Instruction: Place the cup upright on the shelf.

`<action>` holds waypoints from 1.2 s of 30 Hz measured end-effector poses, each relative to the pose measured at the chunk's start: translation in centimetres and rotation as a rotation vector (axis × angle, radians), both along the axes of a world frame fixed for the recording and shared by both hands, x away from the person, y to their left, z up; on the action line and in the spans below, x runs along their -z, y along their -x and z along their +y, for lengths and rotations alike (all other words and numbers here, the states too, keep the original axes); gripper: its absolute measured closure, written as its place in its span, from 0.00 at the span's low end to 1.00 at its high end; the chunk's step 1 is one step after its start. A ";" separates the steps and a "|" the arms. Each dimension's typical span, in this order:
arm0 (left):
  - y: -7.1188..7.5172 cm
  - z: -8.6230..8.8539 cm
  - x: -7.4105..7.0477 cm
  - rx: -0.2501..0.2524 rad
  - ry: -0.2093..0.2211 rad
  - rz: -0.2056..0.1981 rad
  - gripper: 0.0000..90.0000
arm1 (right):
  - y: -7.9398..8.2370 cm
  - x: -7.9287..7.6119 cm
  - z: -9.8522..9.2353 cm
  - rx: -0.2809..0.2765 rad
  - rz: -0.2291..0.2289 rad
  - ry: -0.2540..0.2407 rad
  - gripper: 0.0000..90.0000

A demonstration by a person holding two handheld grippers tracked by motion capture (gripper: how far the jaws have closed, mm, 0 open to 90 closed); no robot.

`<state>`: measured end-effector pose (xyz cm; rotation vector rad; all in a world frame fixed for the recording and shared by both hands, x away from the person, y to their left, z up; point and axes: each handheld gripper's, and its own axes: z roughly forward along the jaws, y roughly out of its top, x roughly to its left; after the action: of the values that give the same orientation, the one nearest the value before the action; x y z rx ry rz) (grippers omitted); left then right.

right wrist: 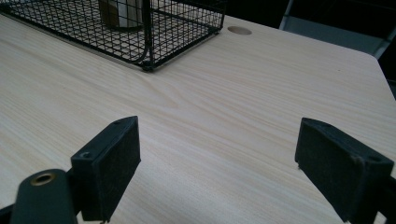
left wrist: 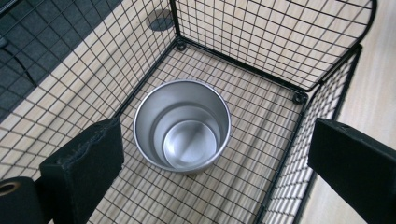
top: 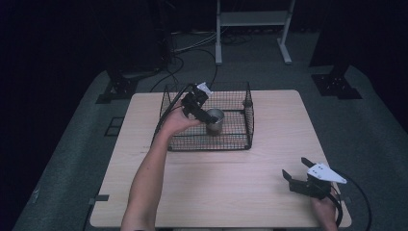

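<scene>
The left tongs (top: 208, 115) hung over the wire basket (top: 248, 118) with their jaws spread wide, tilted down toward a metal cup (top: 215, 121) that stood upright on the basket's mesh floor, toward the middle. In the left gripper view the cup (left wrist: 182, 126) sat open-mouthed and empty between the two black pads (left wrist: 84, 163), though lower than them, so nothing was gripped; the spread looked wide enough to take the cup's rim, which suggests either a reach for it or a release just made, and the pictures could not settle which. The right tongs (top: 300, 175) rested low near the front right corner of the tabletop (top: 202, 192), jaws likewise apart and empty, pointed across bare wood toward the basket (right wrist: 149, 32), well apart from it, seemingly parked out of the way while the other hand worked. The tabletop was pale, straight-grained wood with a round cable hole (right wrist: 239, 30) near its far edge, beyond the basket's corner. Around it lay grey carpet and a dark room, with black stand bases (top: 337, 84), loose cables on the floor and a white frame (top: 252, 29) behind.
</scene>
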<state>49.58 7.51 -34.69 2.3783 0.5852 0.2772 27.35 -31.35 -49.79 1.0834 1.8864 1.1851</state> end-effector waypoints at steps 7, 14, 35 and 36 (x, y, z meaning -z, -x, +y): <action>1.1 1.3 -0.4 0.001 0.030 -0.020 0.03 | 0.0 0.0 0.1 0.003 0.001 0.010 0.15; 2.5 2.4 -0.7 0.003 0.048 -0.041 0.03 | 0.0 0.0 0.1 0.005 0.004 0.015 0.15; 6.6 3.1 -1.7 0.055 0.080 -0.101 0.03 | 0.0 0.0 0.3 0.008 0.003 0.030 0.15; 6.7 3.2 -1.8 0.057 0.081 -0.104 0.03 | 0.0 0.0 0.3 0.008 0.003 0.030 0.15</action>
<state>42.84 10.69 -32.92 2.2835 0.4708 0.3438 27.36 -31.08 -49.81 1.0763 1.8949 1.1475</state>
